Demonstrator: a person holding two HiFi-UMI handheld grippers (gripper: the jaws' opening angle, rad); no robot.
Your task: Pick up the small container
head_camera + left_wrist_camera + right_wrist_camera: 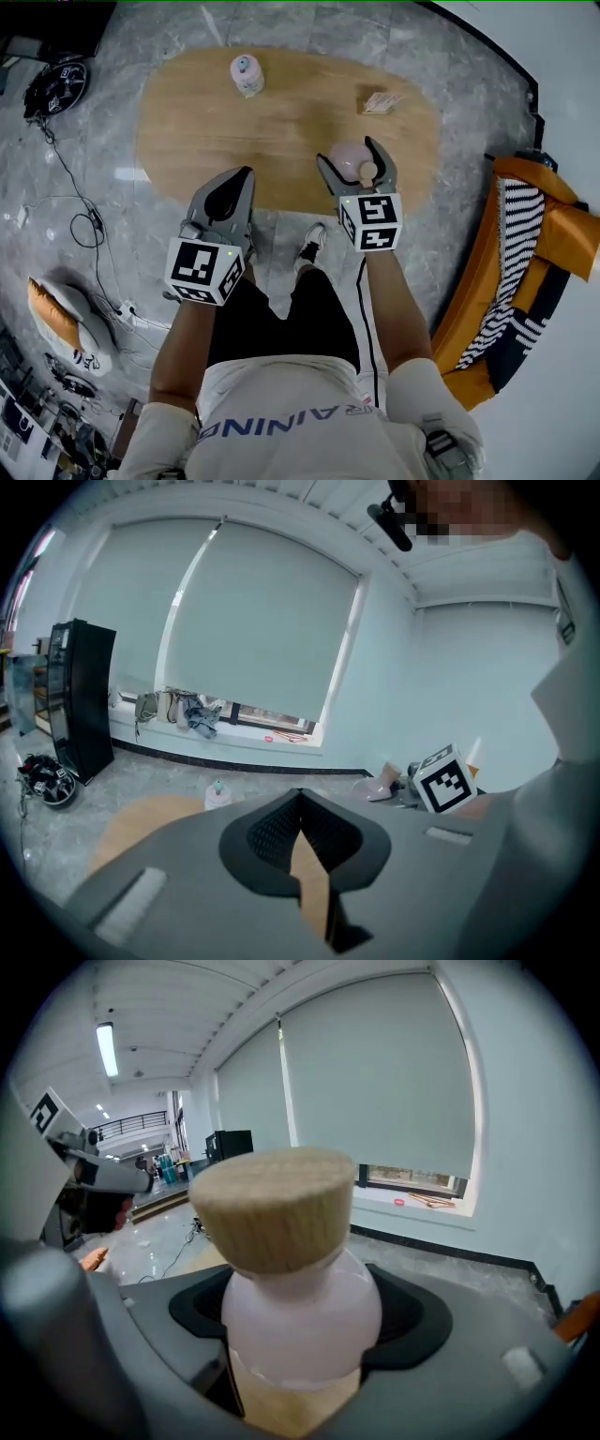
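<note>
The small container (pixel 347 159) is a pale pink jar with a wooden cap; it is at the near right of the oval wooden table (pixel 281 131). My right gripper (pixel 349 152) has one jaw on each side of it, and the pads press on its round body. In the right gripper view the container (pixel 300 1288) fills the gap of the right gripper (pixel 305 1335), its cap tilted toward the camera. I cannot tell whether it is off the table. My left gripper (pixel 234 187) hovers shut and empty over the table's near edge; its jaws meet in the left gripper view (pixel 300 803).
A small whitish bottle (pixel 247 75) stands at the table's far side, and a small pack (pixel 380 101) lies at the far right. An orange sofa with a striped cushion (pixel 525 262) is on the right. Cables (pixel 75 216) run over the floor on the left.
</note>
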